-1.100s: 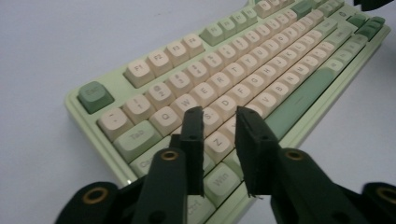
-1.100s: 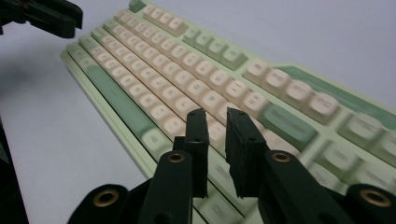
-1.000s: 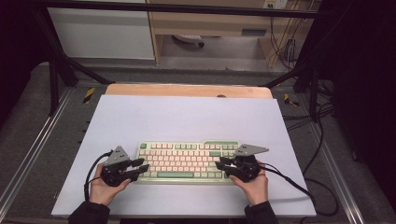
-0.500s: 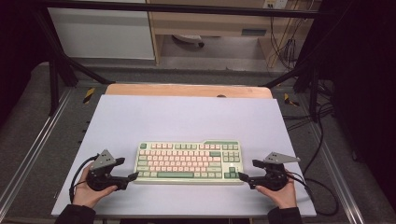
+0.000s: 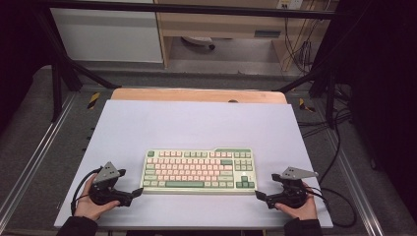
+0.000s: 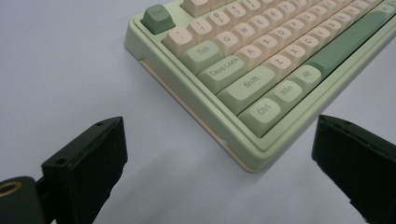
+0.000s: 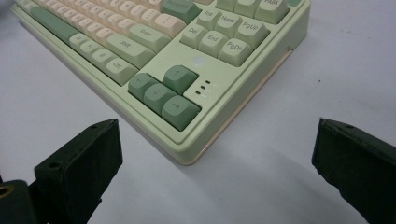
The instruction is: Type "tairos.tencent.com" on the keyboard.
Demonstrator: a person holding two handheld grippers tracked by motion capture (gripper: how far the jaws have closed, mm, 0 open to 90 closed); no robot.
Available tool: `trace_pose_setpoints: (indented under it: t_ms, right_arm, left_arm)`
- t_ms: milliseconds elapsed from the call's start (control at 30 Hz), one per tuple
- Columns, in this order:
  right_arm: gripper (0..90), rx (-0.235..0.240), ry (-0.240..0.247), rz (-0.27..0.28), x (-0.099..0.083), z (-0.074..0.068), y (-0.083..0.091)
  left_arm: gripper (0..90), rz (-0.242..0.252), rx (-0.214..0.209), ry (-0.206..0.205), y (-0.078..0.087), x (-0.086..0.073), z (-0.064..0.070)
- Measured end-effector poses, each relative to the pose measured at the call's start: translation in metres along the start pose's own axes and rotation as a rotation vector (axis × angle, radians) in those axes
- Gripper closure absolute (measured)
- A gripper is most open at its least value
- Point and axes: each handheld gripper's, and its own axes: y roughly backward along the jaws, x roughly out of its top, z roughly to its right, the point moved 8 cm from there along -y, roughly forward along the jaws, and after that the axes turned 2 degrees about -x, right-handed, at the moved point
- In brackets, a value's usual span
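Observation:
A pale green keyboard (image 5: 199,171) with cream and green keys lies flat near the front of the white table top (image 5: 196,123). My left gripper (image 5: 135,192) rests just off its front left corner, jaws wide open, nothing between them. In the left gripper view the keyboard (image 6: 261,70) corner with the Ctrl key lies a little beyond the left gripper (image 6: 219,172). My right gripper (image 5: 259,195) sits off the front right corner, also open and empty. In the right gripper view the keyboard (image 7: 187,60) corner with the arrow keys lies ahead of the right gripper (image 7: 215,172).
The table top sits on a wooden board (image 5: 196,95) inside a metal frame (image 5: 44,147). Cables (image 5: 339,196) trail off the table's right side. A cabinet (image 5: 108,29) and desk stand on the floor beyond.
Both grippers have drawn outward and back from the keyboard's ends, where they sat against it a second ago. The keyboard lies free in the same place.

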Motion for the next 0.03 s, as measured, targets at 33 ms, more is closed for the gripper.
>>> trace_pose_setpoints:
  t_ms: [33]
  right_arm:
    - [2.2, -0.001, 0.001, -0.003, -0.0005, -0.0002, 0.0001]
  left_arm:
    - [3.6, 0.001, -0.001, 0.001, 0.0000, 0.0000, 0.0001]
